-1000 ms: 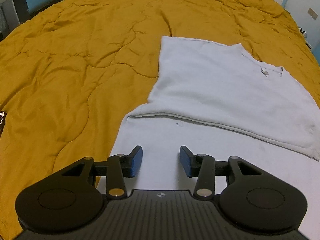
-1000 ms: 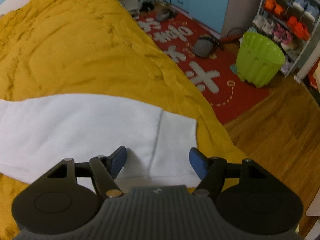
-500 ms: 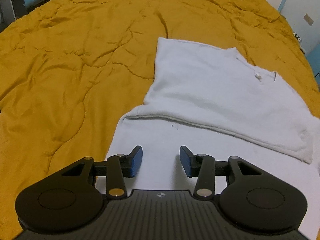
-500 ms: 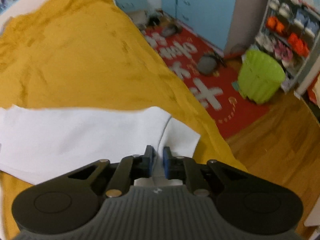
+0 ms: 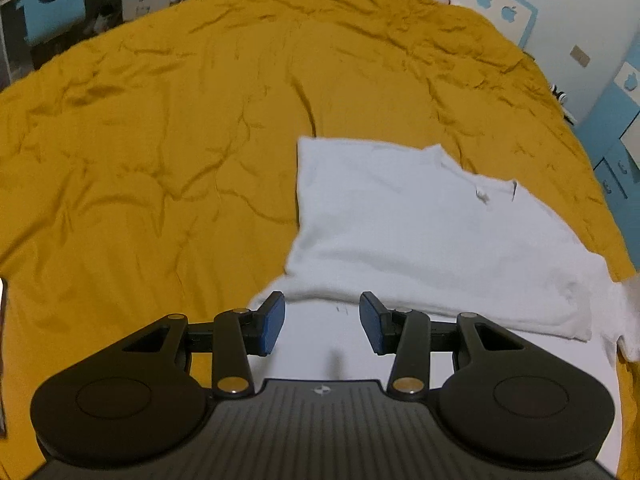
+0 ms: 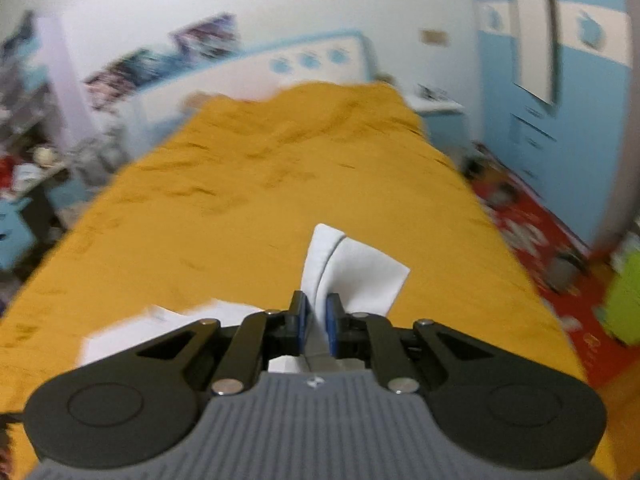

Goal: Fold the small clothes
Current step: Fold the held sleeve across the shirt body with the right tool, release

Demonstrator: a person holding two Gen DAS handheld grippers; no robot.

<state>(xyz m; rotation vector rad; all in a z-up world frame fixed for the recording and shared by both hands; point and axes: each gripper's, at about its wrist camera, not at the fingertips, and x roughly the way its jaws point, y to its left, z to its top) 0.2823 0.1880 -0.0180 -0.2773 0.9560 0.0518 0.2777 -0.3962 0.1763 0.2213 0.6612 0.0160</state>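
Note:
A white t-shirt (image 5: pixel 420 224) lies on the mustard-yellow bedspread (image 5: pixel 160 160), its upper part folded over the lower part, collar label showing. My left gripper (image 5: pixel 322 322) is open and empty, hovering over the shirt's lower layer just in front of the fold edge. My right gripper (image 6: pixel 317 320) is shut on the shirt's sleeve (image 6: pixel 356 268) and holds it lifted above the bed; the sleeve stands up between the blue pads. The right wrist view is blurred.
The bedspread (image 6: pixel 260 184) fills most of both views. A white and blue headboard (image 6: pixel 256 64) stands at the far end. Blue wardrobes (image 6: pixel 560 80), a red rug (image 6: pixel 560 240) and a green basket (image 6: pixel 624 296) lie to the right of the bed.
My right gripper closed on the sleeve, then lifted it and swung toward the headboard. My left gripper stayed open and drew back slightly from the shirt.

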